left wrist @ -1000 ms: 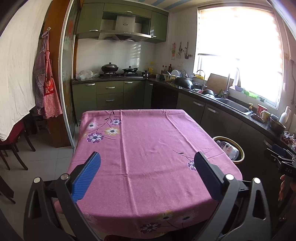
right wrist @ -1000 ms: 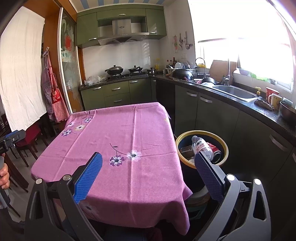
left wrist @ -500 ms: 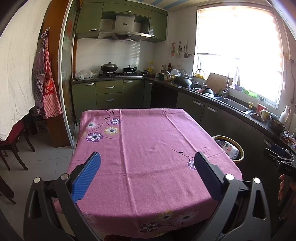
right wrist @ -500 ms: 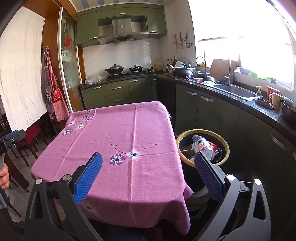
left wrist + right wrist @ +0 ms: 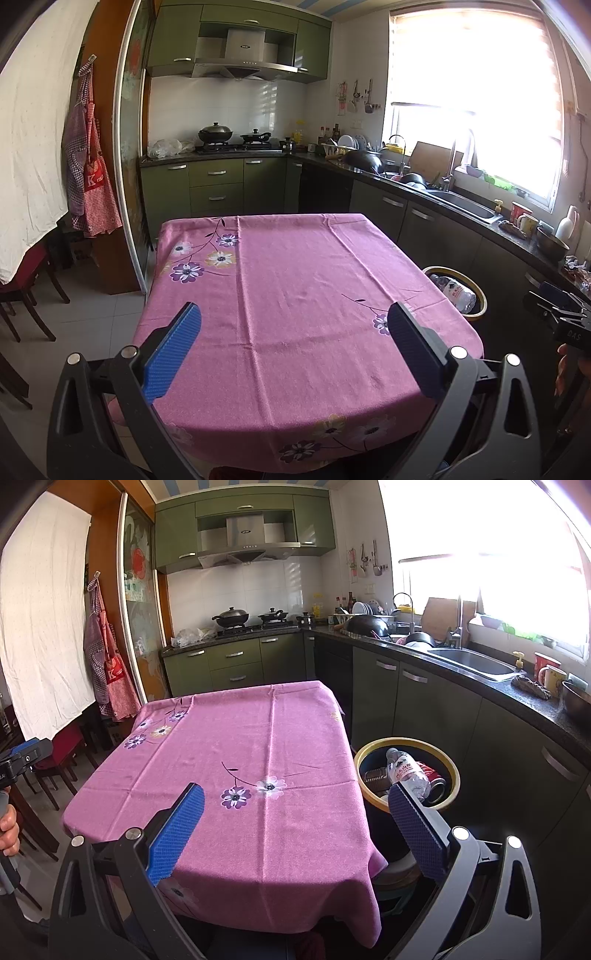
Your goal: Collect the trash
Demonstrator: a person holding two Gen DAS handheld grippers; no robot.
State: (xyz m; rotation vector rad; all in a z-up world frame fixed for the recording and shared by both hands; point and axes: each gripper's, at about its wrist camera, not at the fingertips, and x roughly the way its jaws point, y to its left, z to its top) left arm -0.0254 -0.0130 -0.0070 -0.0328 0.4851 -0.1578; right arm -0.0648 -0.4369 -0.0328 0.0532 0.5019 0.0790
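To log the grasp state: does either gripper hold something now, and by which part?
Nothing is held. The left gripper and the right gripper are both open and empty above the pink tablecloth.

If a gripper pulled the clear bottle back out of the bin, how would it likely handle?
The bottle looks empty and thin-walled, so it is probably light and may crumple under a firm squeeze. It is smooth clear plastic, so the blue pads might slip unless they close on its labelled middle. It lies tilted on a can in the bin, so it may roll once nudged.
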